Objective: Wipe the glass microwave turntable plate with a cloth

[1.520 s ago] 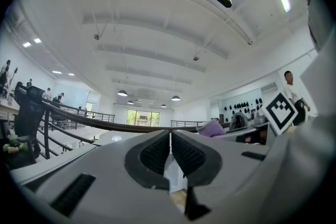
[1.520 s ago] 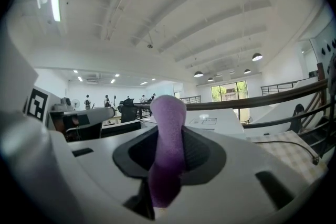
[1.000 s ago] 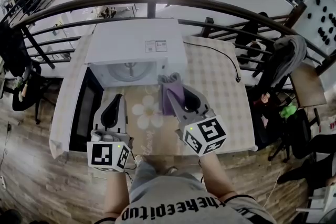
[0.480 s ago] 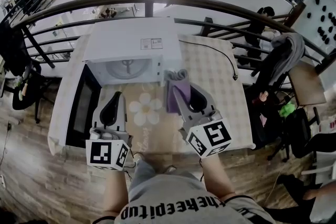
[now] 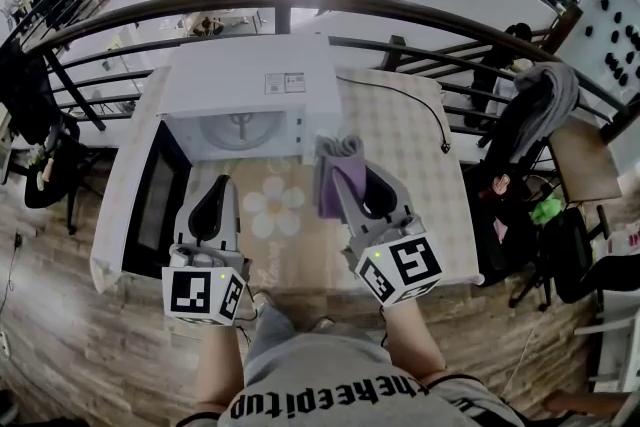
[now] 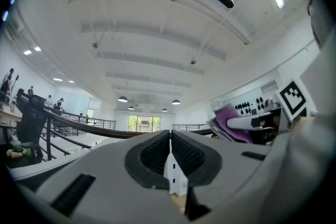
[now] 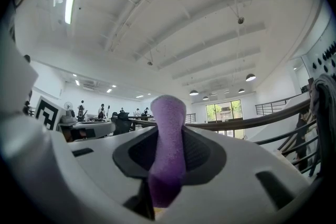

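- Left gripper [image 5: 219, 187], lower left of the head view: its jaws are pressed together with nothing between them, as the left gripper view [image 6: 169, 140] confirms. It sits much where it was a second ago.
- Right gripper [image 5: 349, 171], lower centre-right: its jaws pinch a folded purple cloth [image 5: 337, 177]. Both now lie slightly further right in the frame than a second ago.
- The cloth's long axis runs up the frame, and its folded end points at the oven's right front corner. In the right gripper view [image 7: 169, 157] the cloth [image 7: 167, 115] stands upright between the jaws, rounded end uppermost. Its lower end is hidden in the jaw throat.
- Pale checked tablecloth with a white flower print [image 5: 272, 207], under and between the two grippers.
- White microwave oven [image 5: 250, 75], upper centre, with its dark door [image 5: 160, 200] swung open to frame left.
- Round glass turntable plate [image 5: 241, 131], lying flat inside the cavity. The cavity roof cuts off its far part, and its surface is hard to make out.
- Black cable [image 5: 425, 113], curving across the table right of the oven.
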Demonstrator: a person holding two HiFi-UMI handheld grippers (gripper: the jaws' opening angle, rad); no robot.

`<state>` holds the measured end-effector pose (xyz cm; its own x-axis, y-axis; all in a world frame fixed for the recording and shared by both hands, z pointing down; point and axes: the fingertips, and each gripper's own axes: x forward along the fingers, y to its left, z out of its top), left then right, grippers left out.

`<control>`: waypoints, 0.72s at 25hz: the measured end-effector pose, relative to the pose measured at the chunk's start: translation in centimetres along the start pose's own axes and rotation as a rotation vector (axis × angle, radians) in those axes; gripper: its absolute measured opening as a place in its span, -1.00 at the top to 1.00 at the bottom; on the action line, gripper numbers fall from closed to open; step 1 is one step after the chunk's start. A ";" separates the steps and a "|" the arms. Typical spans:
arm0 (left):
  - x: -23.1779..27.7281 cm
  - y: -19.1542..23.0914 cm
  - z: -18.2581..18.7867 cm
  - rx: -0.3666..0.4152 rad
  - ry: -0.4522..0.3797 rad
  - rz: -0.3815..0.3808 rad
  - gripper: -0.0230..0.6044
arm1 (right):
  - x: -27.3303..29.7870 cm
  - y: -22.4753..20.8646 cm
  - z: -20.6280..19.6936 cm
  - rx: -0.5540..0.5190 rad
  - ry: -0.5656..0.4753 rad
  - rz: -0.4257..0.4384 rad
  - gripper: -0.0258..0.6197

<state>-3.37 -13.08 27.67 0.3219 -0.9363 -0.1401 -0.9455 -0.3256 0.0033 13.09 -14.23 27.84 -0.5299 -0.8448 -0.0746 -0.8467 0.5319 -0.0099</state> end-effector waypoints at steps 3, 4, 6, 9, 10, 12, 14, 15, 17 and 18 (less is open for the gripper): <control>-0.2 -0.2 0.0 0.000 0.000 0.000 0.89 | -0.3 0.2 0.1 -0.011 -0.001 0.006 0.60; -0.2 -0.3 0.0 -0.001 0.000 -0.001 0.89 | -0.4 0.3 0.1 -0.016 -0.001 0.007 0.60; -0.2 -0.4 0.0 -0.001 0.001 -0.001 0.89 | -0.4 0.4 0.2 -0.021 -0.003 0.008 0.60; -0.2 -0.4 -0.1 -0.002 0.002 -0.001 0.89 | -0.5 0.4 0.4 -0.019 -0.013 0.008 0.60; -0.2 -0.4 -0.1 -0.002 0.001 -0.001 0.89 | -0.5 0.3 0.5 -0.017 -0.016 0.007 0.60; -0.1 -0.4 -0.1 -0.001 0.000 0.001 0.89 | -0.4 0.2 0.5 -0.014 -0.020 0.005 0.60; -0.2 -0.3 0.0 -0.001 -0.001 0.003 0.89 | -0.4 0.2 0.6 -0.009 -0.023 0.004 0.60; -0.2 -0.3 0.0 -0.001 -0.002 0.004 0.89 | -0.4 0.2 0.6 -0.007 -0.023 0.004 0.60; -0.2 -0.1 -0.1 -0.002 -0.001 0.008 0.89 | -0.3 0.3 0.5 -0.005 -0.023 0.005 0.60; -0.2 0.0 -0.2 -0.003 0.000 0.010 0.89 | -0.2 0.3 0.5 -0.004 -0.024 0.005 0.60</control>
<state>-3.39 -12.94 27.85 0.3122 -0.9397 -0.1396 -0.9486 -0.3162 0.0072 12.98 -13.86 27.38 -0.5327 -0.8406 -0.0983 -0.8444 0.5357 -0.0055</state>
